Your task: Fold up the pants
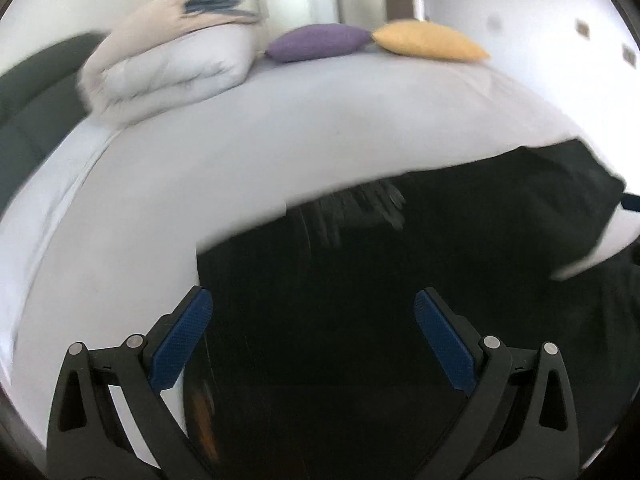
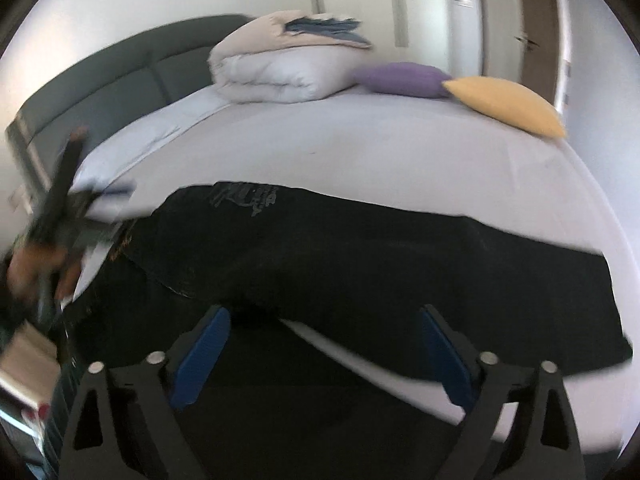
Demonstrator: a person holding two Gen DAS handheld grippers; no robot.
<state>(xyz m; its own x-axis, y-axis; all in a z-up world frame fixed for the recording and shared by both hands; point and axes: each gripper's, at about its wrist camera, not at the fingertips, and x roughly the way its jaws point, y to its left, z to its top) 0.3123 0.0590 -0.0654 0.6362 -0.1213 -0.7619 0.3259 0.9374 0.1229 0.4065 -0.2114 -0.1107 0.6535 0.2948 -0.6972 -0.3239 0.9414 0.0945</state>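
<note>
The left gripper stands wide and empty over the black pants; the right gripper, also wide and empty, is above their near edge. The pants lie long across the bed.

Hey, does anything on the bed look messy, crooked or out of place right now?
Nothing stands out. The black pants lie spread on the white sheet, one leg angled away. The folded duvet, purple cushion and yellow cushion sit tidy.
</note>
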